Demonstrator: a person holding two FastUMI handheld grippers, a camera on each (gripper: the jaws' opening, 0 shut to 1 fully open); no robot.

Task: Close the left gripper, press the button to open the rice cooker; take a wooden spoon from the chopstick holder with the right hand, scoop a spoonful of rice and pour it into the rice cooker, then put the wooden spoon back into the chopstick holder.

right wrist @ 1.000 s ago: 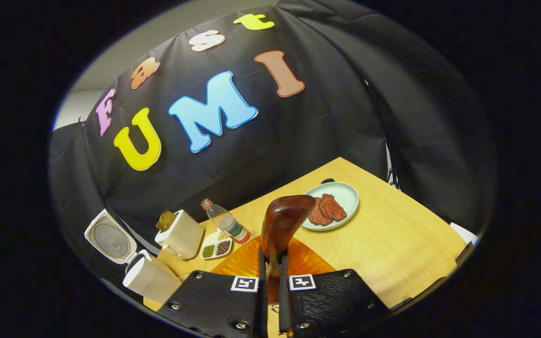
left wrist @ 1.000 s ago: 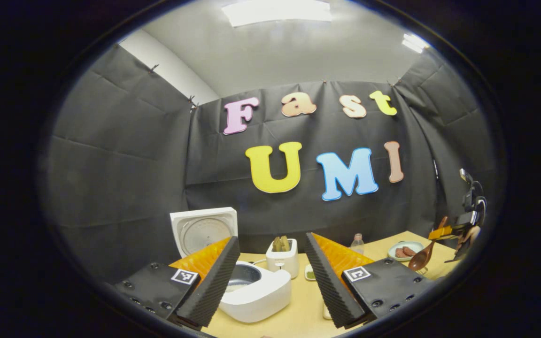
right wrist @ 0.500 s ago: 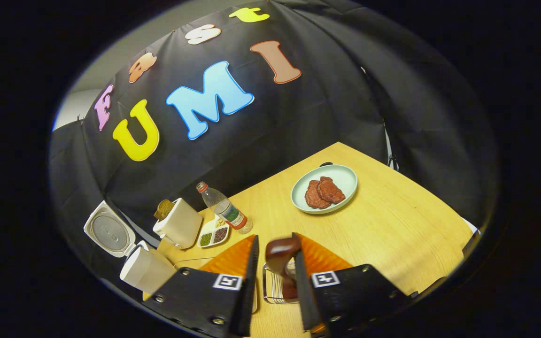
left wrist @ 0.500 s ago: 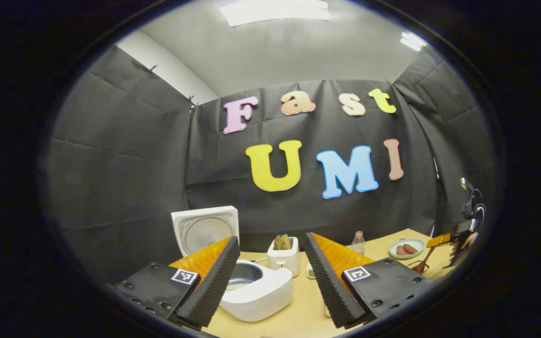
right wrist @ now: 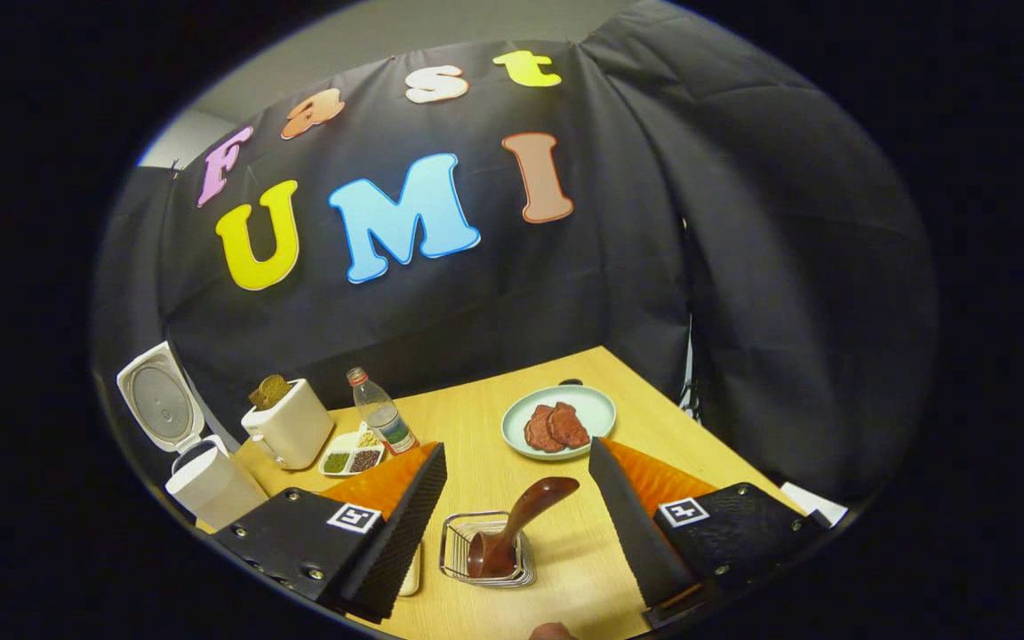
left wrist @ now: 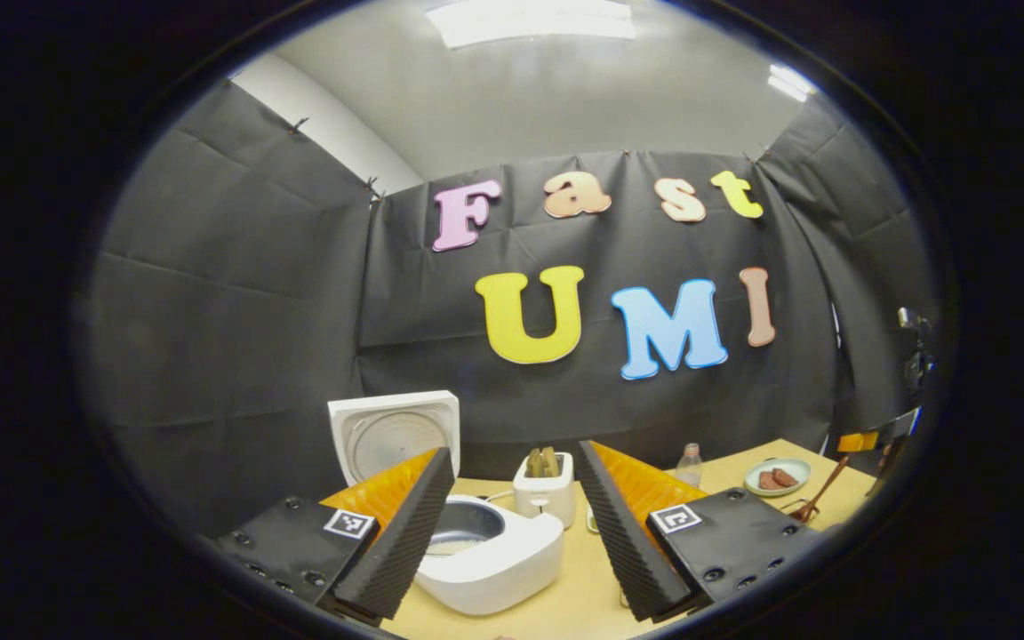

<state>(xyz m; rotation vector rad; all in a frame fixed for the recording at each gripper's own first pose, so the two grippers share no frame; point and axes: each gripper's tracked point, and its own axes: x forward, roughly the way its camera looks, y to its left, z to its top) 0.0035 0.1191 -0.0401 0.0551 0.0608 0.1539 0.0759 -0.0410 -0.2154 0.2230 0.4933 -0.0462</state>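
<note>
Release of the wooden spoon looks like the step in hand: it stands in the wire chopstick holder on the wooden table, and the right gripper hangs above it with its fingers spread wide, touching nothing. To finish this well, I judge that the gripper should lift straight up and back, keeping both ribbed fingers clear of the raised end, since a brush against it could tip the light wire holder or flick the spoon out. In the right gripper view the spoon's long axis runs from lower left, where its dark broad end sits down inside the holder, up to the upper right, where its other end leans out over the rim toward the plate of meat; it is tilted, not upright. In the left gripper view it shows as a thin slanted stick near the table's right edge, well apart from the rice cooker. That cooker stands open, its lid raised upright behind the bowl, and whether rice lies inside is too small to tell. The left gripper hovers near the cooker with its fingers apart, holding nothing.
</note>
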